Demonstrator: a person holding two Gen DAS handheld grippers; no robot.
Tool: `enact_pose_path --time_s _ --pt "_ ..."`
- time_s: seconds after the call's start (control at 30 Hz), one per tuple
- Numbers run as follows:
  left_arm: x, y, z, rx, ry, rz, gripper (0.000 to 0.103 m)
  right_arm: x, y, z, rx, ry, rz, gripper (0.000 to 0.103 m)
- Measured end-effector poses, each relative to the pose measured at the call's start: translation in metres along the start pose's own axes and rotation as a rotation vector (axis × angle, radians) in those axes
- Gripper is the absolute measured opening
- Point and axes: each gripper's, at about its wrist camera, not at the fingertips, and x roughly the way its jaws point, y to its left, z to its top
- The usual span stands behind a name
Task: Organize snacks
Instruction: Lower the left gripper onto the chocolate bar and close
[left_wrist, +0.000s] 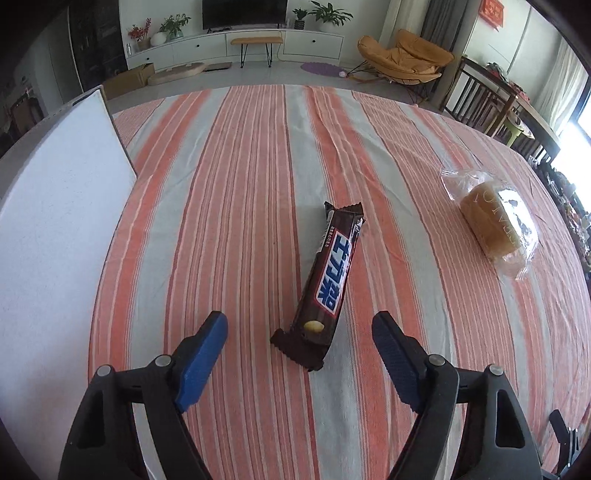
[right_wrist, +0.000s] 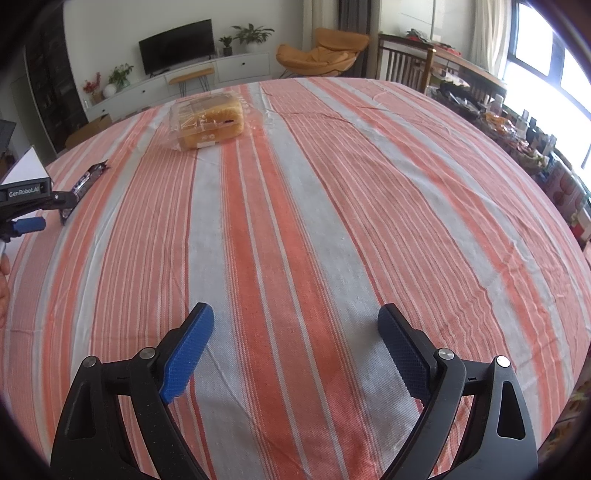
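Two open grippers over a striped counter (left_wrist: 258, 166), a chocolate bar and a bagged loaf lying on it.

The left wrist view shows the left gripper (left_wrist: 299, 328) with its fingers spread apart and holding nothing; the chocolate bar (left_wrist: 325, 284) lies flat on the cloth, its near end between the tips, untouched. A white board (left_wrist: 55, 221) lies at the left, the bagged bread (left_wrist: 495, 221) well off to the right. The right wrist view shows the right gripper (right_wrist: 295, 325) parted wide over bare cloth, empty, with the bread far ahead and the bar only partly visible at the left edge.
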Motion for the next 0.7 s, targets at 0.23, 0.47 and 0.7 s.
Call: enact_pose_path --time_s 0.23,0.47,0.7 --pt "-0.001 -0.025 0.009 0.162 -0.055 0.046 0.018 0.000 0.001 0.000 -0.001 0.001 0.001 0.094" --pt "-0.033 -0.015 -0.048 0.080 -0.064 0.010 0.018 -0.001 0.002 0.000 -0.002 0.001 0.001 0.094" --pt "-0.071 -0.011 -0.114 0.049 -0.073 -0.032 0.018 -0.001 0.002 0.000 -0.002 0.001 0.002 0.094"
